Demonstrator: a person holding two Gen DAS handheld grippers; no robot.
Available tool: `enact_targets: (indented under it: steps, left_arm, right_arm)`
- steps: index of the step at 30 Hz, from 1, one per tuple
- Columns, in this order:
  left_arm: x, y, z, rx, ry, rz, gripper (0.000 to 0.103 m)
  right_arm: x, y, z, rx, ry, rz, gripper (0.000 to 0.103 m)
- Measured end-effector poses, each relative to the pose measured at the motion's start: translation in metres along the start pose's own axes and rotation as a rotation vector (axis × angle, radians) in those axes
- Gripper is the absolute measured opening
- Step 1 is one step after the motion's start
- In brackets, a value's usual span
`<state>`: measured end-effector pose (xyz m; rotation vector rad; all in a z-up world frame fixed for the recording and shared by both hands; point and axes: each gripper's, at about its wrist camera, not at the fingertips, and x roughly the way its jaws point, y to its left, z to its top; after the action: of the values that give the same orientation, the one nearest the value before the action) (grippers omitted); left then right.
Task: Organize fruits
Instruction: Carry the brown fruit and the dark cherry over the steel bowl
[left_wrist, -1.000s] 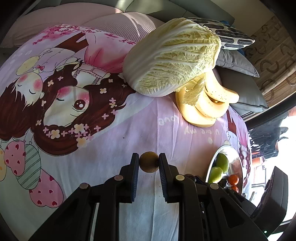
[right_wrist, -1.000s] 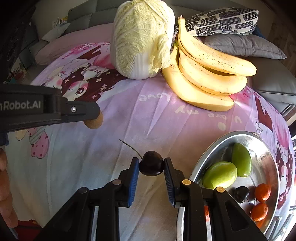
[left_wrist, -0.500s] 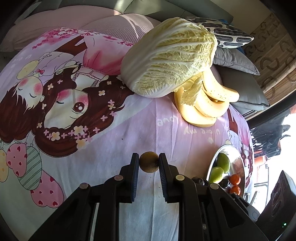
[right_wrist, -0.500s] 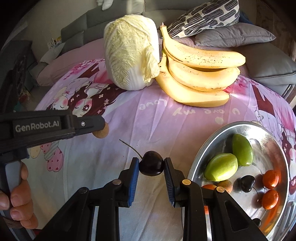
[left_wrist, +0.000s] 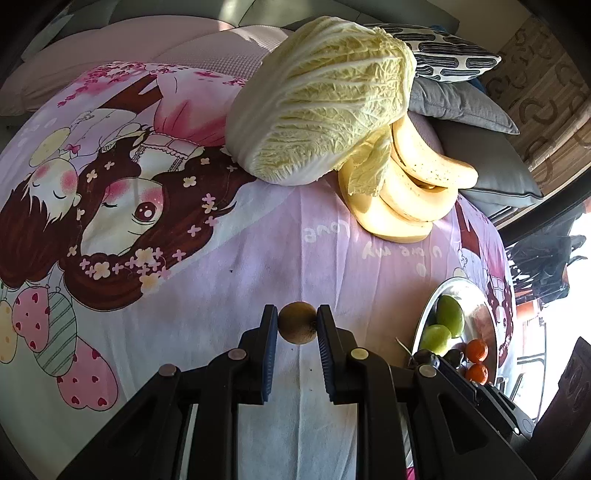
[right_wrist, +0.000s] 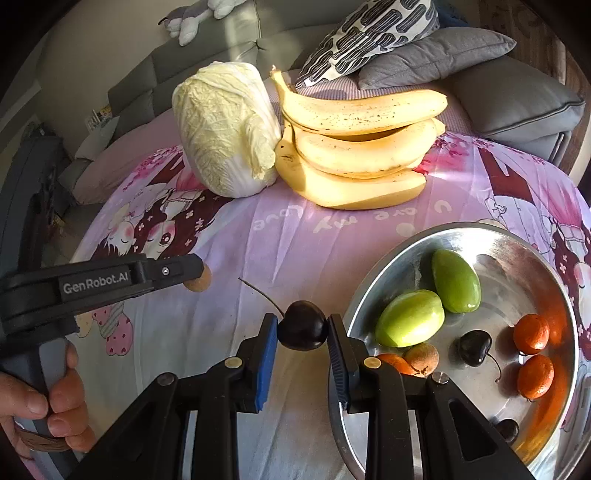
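My left gripper (left_wrist: 297, 326) is shut on a small round brown fruit (left_wrist: 297, 328), held above the pink cartoon cloth; it also shows in the right wrist view (right_wrist: 195, 278) at the left. My right gripper (right_wrist: 302, 330) is shut on a dark cherry (right_wrist: 303, 330) with a long stem, just left of the rim of a metal bowl (right_wrist: 517, 254). The bowl holds two green fruits (right_wrist: 410, 317), small orange fruits (right_wrist: 531, 334), a dark cherry (right_wrist: 474, 347) and a brown fruit (right_wrist: 422, 358). The bowl also shows in the left wrist view (left_wrist: 480, 321) at the right.
A napa cabbage (right_wrist: 225, 133) and a bunch of bananas (right_wrist: 358, 147) lie at the back of the cloth. Grey and patterned cushions (right_wrist: 513, 92) sit behind them on a sofa. A person's hand (right_wrist: 44, 402) grips the left tool.
The right gripper has risen and drawn back with the cherry, and more of the bowl shows. The left gripper still holds the brown fruit and has shifted slightly.
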<state>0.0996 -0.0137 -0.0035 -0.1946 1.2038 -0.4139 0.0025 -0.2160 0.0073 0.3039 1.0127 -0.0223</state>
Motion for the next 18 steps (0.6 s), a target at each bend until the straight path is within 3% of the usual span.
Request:
enact_targets:
  steps: [9,18]
  left_arm:
    - [0.003,-0.018,-0.004,0.044,0.011,0.011,0.022]
    - [0.009,-0.051,-0.01,0.116,0.029,-0.028,0.022]
  right_arm:
    - [-0.013,-0.036,0.0,0.092,-0.016,-0.02,0.029]
    - [-0.022,-0.069,-0.002,0.17,-0.013,-0.047,0.029]
